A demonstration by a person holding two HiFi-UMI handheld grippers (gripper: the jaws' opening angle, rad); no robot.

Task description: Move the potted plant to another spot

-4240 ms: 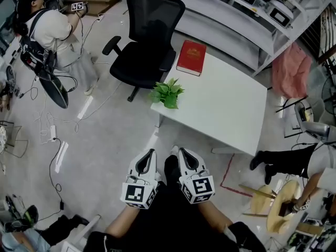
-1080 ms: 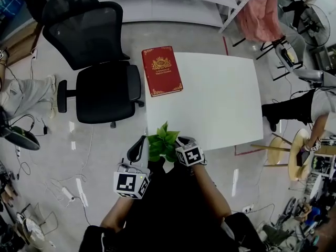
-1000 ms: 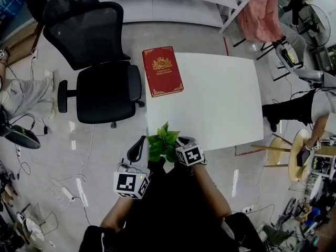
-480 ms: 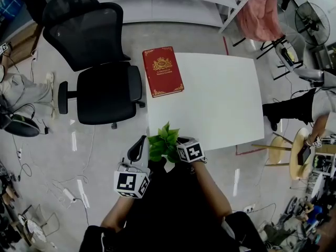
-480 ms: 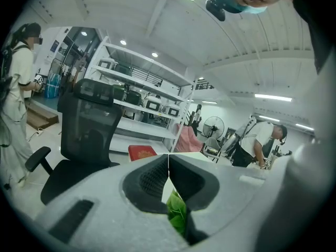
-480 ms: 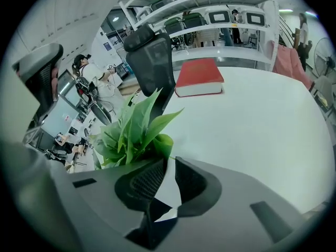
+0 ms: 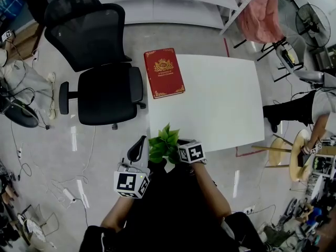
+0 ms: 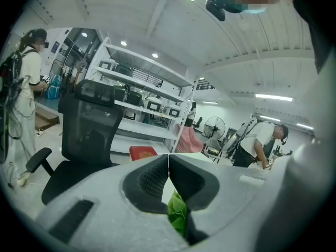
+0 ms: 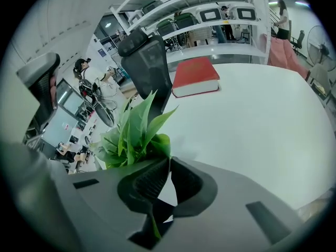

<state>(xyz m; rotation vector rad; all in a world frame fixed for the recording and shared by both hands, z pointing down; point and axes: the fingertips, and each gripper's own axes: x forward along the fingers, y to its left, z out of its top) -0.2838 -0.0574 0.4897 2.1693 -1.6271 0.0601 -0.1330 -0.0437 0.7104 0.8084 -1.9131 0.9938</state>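
The potted plant, a small bunch of green leaves, stands at the near left corner of the white table. My right gripper reaches steeply down into it from the right. Its jaws have just been closing. In the right gripper view the tips of this gripper meet at the base of the leaves, a leaf stem runs between the jaws, and the pot is hidden. My left gripper hangs just left of the plant, off the table edge. It is shut and holds nothing, with a leaf behind it.
A red book lies at the table's far left corner. A black office chair stands left of the table. White shelving runs along the back, and a pink cloth hangs at the right. People work at both sides, and cables lie on the floor.
Four seconds ago both grippers hung over the floor, short of the table. In the last second the right gripper's marker cube has rolled slightly beside the plant. The left gripper and plant stayed still.
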